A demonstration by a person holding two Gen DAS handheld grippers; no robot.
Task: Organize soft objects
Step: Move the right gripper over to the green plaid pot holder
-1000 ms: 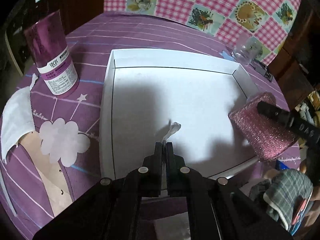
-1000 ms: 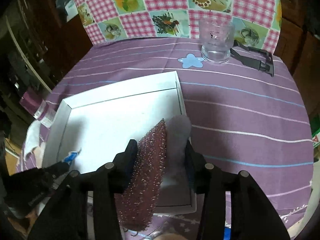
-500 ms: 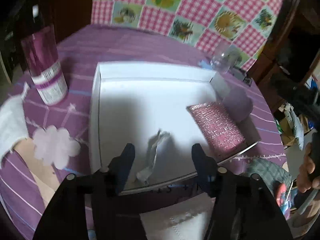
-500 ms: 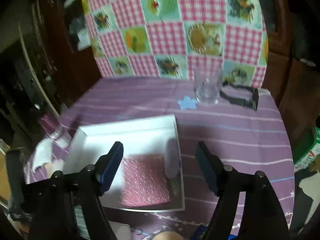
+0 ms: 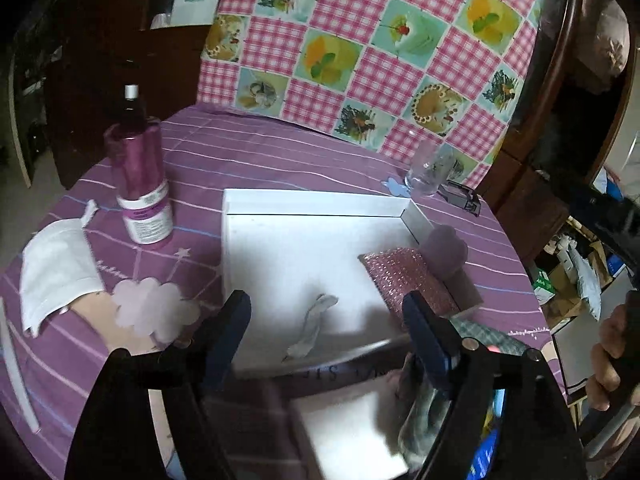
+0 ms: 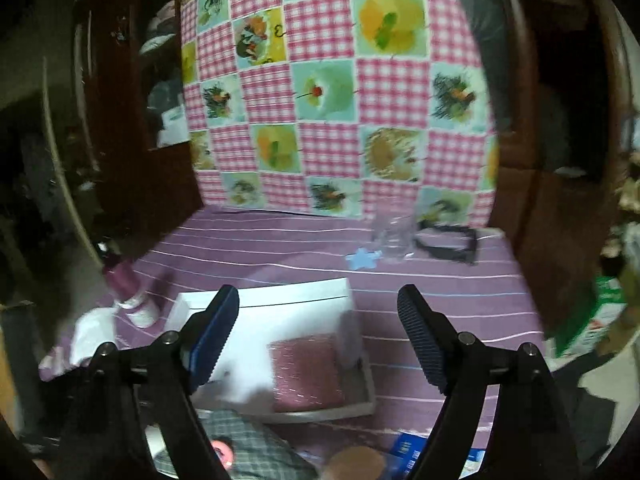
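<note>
My left gripper (image 5: 326, 326) hangs above the near edge of the shallow white rectangular tray (image 5: 312, 202), its jaws wide and opening, with nothing pinched between the pads. Below that gap, on the tray floor toward the near edge, lies the small crumpled white-grey scrap of soft material (image 5: 310, 330), free of my fingers. At about three o'clock from the scrap, the glittery pink rectangular scouring sponge (image 5: 408, 276) lies flat in the tray's near right corner, close along the right wall.

My right gripper (image 6: 319, 334) is also spread wide, its jaws opening and empty; in its view the pink sponge (image 6: 306, 374) sits in the tray (image 6: 296, 290) below the gap between the fingers.

On the purple striped tablecloth (image 5: 280, 152), at nine o'clock from the tray, stands a shiny magenta bottle with a white label (image 5: 140, 184), and farther toward eight o'clock lies a folded white cloth (image 5: 56, 276). At one o'clock beyond the tray stands a clear drinking glass (image 5: 426, 170), with a black clip-like object (image 5: 462, 196) just beside it. A pink chequered picture cloth (image 5: 380, 52) hangs behind the table.
</note>
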